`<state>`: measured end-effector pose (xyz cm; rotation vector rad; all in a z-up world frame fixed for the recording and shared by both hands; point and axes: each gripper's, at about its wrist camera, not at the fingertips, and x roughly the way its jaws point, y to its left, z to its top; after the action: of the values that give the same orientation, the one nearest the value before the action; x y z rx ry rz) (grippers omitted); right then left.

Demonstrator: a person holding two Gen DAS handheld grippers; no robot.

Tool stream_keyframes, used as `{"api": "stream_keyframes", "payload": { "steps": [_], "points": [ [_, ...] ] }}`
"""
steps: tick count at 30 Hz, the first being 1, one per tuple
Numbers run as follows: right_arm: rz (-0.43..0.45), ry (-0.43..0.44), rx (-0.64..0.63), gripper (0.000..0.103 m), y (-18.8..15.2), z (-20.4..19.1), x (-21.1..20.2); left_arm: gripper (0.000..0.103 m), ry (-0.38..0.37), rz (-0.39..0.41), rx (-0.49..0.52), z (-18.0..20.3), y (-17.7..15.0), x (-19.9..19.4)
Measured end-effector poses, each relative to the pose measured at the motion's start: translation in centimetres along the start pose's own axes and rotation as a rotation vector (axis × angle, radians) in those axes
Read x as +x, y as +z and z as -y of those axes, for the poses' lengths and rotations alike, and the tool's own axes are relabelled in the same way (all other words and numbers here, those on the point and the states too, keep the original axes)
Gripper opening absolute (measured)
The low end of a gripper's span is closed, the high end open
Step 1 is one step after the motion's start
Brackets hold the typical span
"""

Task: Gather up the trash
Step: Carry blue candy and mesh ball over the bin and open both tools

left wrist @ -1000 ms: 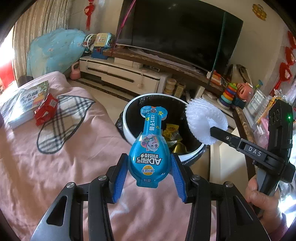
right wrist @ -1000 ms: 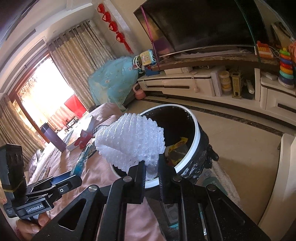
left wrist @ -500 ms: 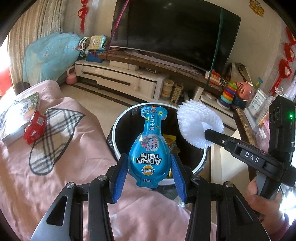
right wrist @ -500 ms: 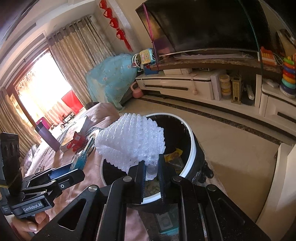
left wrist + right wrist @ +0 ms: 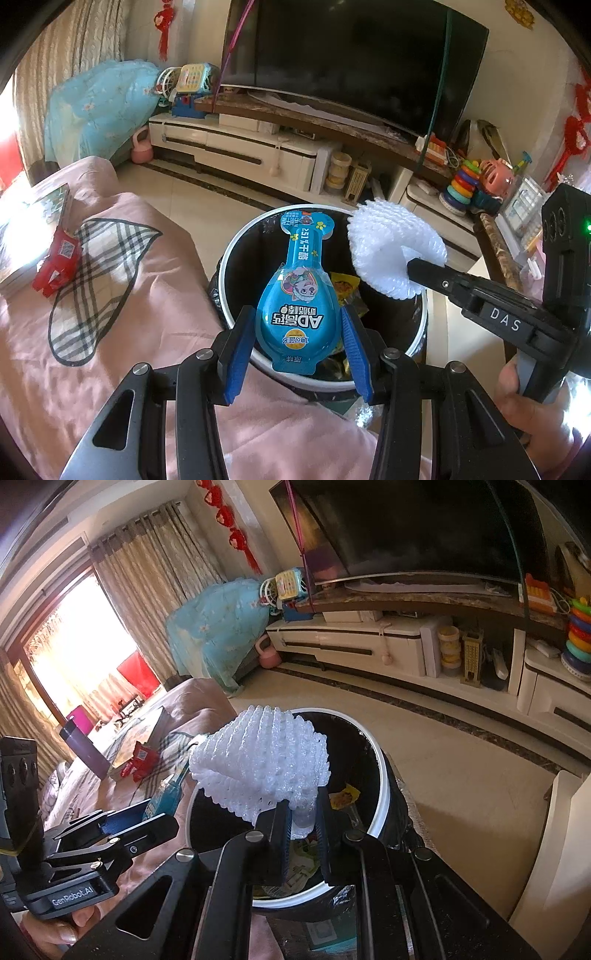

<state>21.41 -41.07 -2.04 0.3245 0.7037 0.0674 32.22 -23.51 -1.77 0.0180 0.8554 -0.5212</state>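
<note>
Hand-held gripper [image 5: 297, 345] clamping blue wrapper [image 5: 299, 299]

Pink bedspread [image 5: 122, 332], wrinkled, with a plaid leaf-shaped patch [image 5: 92, 280]. On it, toward the far left: red wrapper [image 5: 55, 266], touching a book [image 5: 33, 229]; purple box [image 5: 83, 746] farther back. Beside the bed edge, on pale tiled floor [image 5: 192, 210]: white-rimmed trash bin [image 5: 236, 251].

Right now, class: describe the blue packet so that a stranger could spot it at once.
Find the big dark television, then drop to the white-rimmed bin in front of it. Over the bin's mouth the left gripper clamps the blue packet: bottle-shaped with a cartoon print, unlike the white foam net beside it.
</note>
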Motion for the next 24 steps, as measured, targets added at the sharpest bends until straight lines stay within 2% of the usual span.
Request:
{"api": "stream_keyframes", "payload": {
  "steps": [13, 24],
  "points": [
    [-0.061, -0.05, -0.034, 0.012, 1.1, 0.0, 1.7, 0.045, 0.01, -0.037, 0.01, 0.6, 1.2, 2.0],
    [-0.077, -0.074, -0.035, 0.014, 1.4, 0.5, 2.5, 0.045, 0.031, -0.052, 0.016, 1.4, 2.0, 3.0]
  ]
}}
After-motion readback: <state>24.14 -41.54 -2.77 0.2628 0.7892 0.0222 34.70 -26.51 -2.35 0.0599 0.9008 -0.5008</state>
